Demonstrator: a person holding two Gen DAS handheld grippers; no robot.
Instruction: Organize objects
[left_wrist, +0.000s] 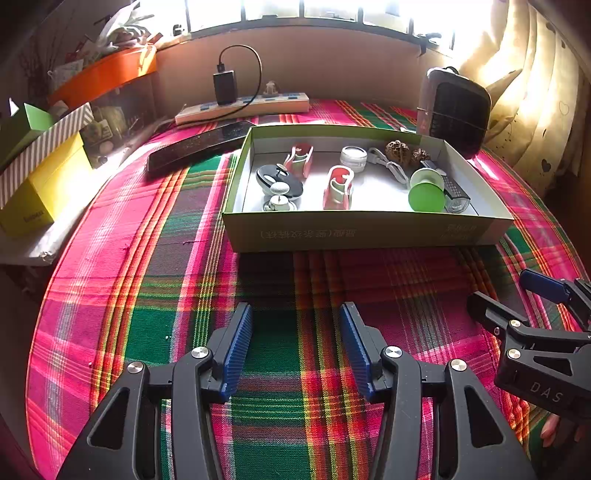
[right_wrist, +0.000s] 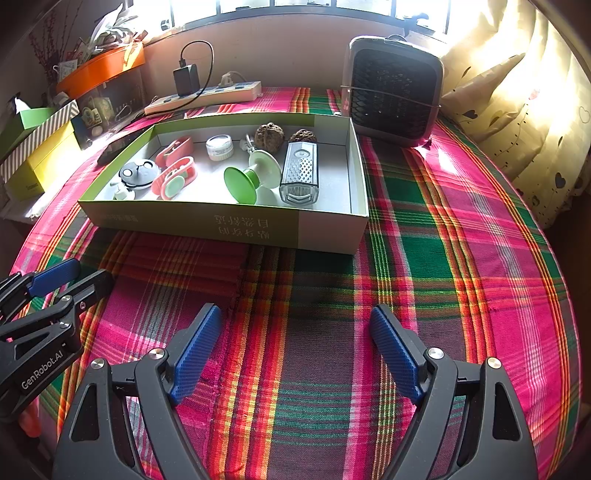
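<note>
Heater (right_wrist: 393, 88) at cloth's (right_wrist: 461, 229) far right corner; power strip (right_wrist: 207, 95) with charger (right_wrist: 186, 79) along far edge; curtain (right_wrist: 517, 110) beyond right edge.

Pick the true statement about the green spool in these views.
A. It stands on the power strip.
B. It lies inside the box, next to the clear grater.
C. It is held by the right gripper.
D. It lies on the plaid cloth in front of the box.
B: the green spool lies on its side inside the box, right beside the clear grater; both grippers stand open and empty over the cloth.
</note>
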